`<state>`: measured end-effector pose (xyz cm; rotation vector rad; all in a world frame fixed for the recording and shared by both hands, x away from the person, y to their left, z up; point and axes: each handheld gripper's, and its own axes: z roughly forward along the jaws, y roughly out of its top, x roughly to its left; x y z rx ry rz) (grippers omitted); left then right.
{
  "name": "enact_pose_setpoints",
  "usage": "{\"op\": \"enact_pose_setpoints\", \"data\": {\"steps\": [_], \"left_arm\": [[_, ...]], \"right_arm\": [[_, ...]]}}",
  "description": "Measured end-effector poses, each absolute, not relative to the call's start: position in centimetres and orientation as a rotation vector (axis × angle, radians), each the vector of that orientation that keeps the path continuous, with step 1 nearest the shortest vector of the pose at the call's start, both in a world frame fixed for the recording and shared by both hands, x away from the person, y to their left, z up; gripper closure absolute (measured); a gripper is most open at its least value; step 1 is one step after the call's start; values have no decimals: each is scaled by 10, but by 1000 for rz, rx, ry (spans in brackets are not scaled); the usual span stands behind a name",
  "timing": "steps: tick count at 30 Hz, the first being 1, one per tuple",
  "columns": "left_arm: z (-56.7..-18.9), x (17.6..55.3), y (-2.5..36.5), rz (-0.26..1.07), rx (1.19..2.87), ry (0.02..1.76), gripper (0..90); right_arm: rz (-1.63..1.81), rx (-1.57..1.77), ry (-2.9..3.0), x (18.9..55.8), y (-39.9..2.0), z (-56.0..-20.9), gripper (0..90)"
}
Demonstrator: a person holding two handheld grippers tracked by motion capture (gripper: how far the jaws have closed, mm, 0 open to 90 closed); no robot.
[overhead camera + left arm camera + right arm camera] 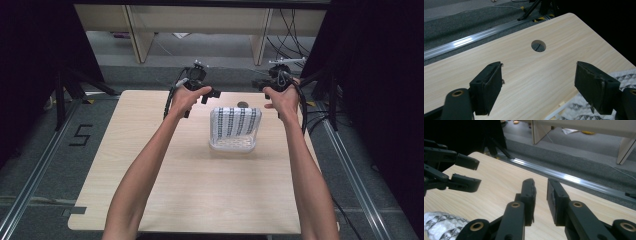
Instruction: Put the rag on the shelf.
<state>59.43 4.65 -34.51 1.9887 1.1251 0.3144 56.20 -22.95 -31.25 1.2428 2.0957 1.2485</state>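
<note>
High view: white slotted basket (233,144) draped with black-patterned cloth (235,121), long axis 12–6 o'clock on wood-grain table (150,165); left gripper (209,95) spread wide, right gripper (261,86) nearly closed, empty.

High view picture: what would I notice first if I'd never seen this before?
First, the white basket in the middle of the wooden table, with a black-and-white patterned cloth draped over it. Then the two bare arms reaching in from the bottom, each hand holding a black gripper above the far edge: the left gripper with jaws wide apart, the right gripper with only a narrow gap.
</note>
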Motion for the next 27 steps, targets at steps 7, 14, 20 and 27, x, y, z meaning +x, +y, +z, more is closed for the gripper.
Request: {"op": "enact_pose_setpoints", "data": {"steps": [7, 14, 20, 27], "left_arm": [[-338, 582, 56, 319, 1976, 1122, 216], [-335, 571, 60, 336, 1977, 1110, 216], [-329, 561, 63, 345, 1964, 1086, 215], [-325, 547, 69, 367, 1954, 1059, 214]], "right_arm": [[1250, 1242, 2104, 553, -231, -315, 714], [1257, 1249, 2107, 545, -232, -317, 674], [1269, 1253, 2106, 536, -233, -316, 615], [1305, 1194, 2103, 519, -234, -312, 559]]}}
